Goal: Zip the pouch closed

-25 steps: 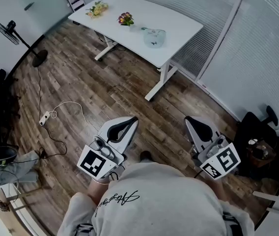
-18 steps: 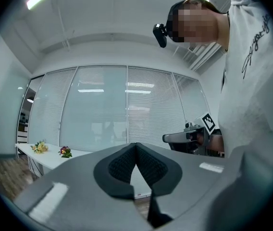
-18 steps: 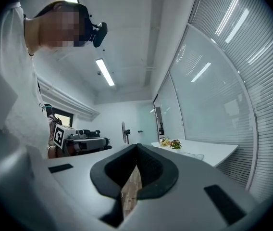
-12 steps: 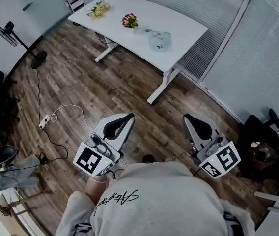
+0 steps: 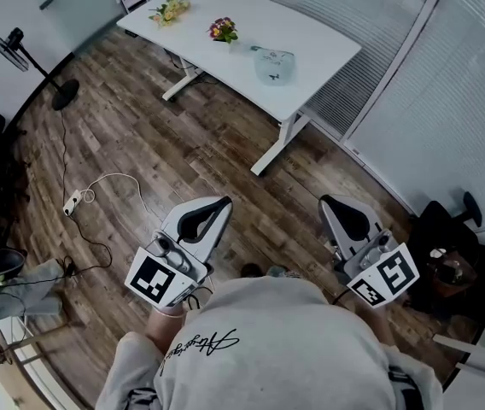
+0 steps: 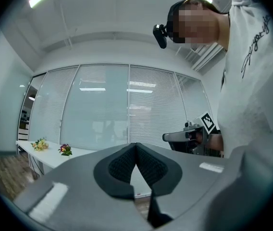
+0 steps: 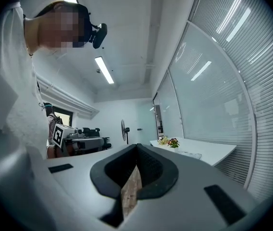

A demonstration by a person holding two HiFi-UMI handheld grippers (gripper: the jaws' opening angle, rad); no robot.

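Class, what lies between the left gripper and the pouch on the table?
Head view: only wooden floor and the white table lie between left gripper and pouch.

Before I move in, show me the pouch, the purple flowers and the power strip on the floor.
pouch [image 5: 272,65], head view, middle of its pale body.
purple flowers [image 5: 220,30], head view, the blooms.
power strip [image 5: 72,203], head view, its white casing.

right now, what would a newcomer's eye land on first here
The left tool and right tool, both shut and empty, are held side by side in front of the person. Across the wood floor stands a white table carrying the pouch and two small flower bunches, apart from both tools.
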